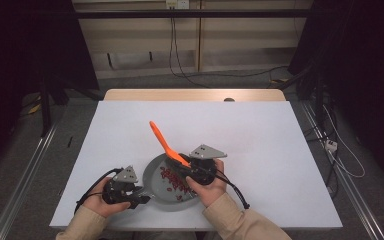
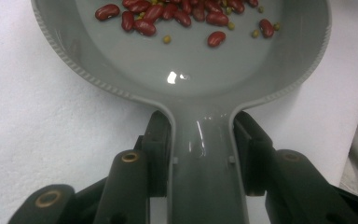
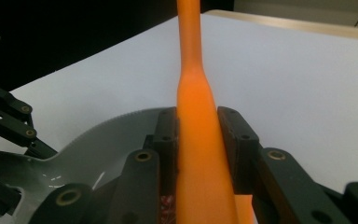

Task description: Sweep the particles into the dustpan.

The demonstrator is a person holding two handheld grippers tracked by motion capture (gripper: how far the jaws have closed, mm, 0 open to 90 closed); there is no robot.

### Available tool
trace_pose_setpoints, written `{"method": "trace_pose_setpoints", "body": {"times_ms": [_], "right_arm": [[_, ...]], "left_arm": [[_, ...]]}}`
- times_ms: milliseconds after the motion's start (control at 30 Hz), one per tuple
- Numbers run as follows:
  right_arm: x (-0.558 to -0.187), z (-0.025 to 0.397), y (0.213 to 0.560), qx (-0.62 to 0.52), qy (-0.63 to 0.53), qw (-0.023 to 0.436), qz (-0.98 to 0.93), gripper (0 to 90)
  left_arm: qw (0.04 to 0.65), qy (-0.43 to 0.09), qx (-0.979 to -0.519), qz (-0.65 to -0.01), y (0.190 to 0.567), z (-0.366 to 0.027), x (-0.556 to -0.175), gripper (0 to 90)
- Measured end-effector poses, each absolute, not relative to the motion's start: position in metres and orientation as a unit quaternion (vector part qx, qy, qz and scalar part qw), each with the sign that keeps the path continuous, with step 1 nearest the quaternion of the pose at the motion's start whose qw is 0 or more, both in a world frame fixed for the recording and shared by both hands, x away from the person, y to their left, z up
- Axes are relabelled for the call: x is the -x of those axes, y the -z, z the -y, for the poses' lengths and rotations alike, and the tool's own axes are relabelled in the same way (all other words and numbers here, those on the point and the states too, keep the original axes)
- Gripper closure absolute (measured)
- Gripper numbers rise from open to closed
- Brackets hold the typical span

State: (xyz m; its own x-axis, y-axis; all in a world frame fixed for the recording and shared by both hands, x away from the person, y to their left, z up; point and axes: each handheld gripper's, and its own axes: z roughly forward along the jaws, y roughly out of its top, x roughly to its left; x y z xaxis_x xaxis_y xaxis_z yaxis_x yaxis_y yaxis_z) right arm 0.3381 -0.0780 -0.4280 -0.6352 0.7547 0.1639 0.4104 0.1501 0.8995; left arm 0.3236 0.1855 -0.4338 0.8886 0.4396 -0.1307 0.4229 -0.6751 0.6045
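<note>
White table (image 1: 260,130), unlabelled grey pan (image 1: 155,176)

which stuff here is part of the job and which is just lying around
In use:
pan, held by left tool
beans in pan
orange spatula, held by right tool

Lying about:
cables on floor beyond the table

Grey pan (image 2: 205,70): glossy smooth plastic, ribbed rim. Orange spatula (image 3: 196,140): smooth matt plastic. Tabletop (image 1: 260,135): matt white.
</note>
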Motion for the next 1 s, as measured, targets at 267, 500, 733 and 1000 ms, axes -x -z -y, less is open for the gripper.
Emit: {"method": "trace_pose_setpoints", "body": {"times_ms": [267,500,733,1000], "right_arm": [[-0.346,0.104,0.416,-0.4,-0.514,0.197,-0.733,70.9],[-0.352,0.14,0.416,-0.422,-0.5,0.222,-0.722,70.9],[-0.351,0.163,0.416,-0.434,-0.493,0.236,-0.716,70.9],[-0.351,0.179,0.416,-0.445,-0.491,0.238,-0.71,70.9]], "left_arm": [[0.328,-0.026,-0.914,-0.239,0.436,-0.183,-0.324,62.8],[0.345,-0.049,-0.905,-0.242,0.44,-0.178,-0.322,63.3],[0.357,-0.083,-0.895,-0.254,0.443,-0.178,-0.323,63.5],[0.381,-0.103,-0.876,-0.277,0.436,-0.183,-0.328,63.4]]}}
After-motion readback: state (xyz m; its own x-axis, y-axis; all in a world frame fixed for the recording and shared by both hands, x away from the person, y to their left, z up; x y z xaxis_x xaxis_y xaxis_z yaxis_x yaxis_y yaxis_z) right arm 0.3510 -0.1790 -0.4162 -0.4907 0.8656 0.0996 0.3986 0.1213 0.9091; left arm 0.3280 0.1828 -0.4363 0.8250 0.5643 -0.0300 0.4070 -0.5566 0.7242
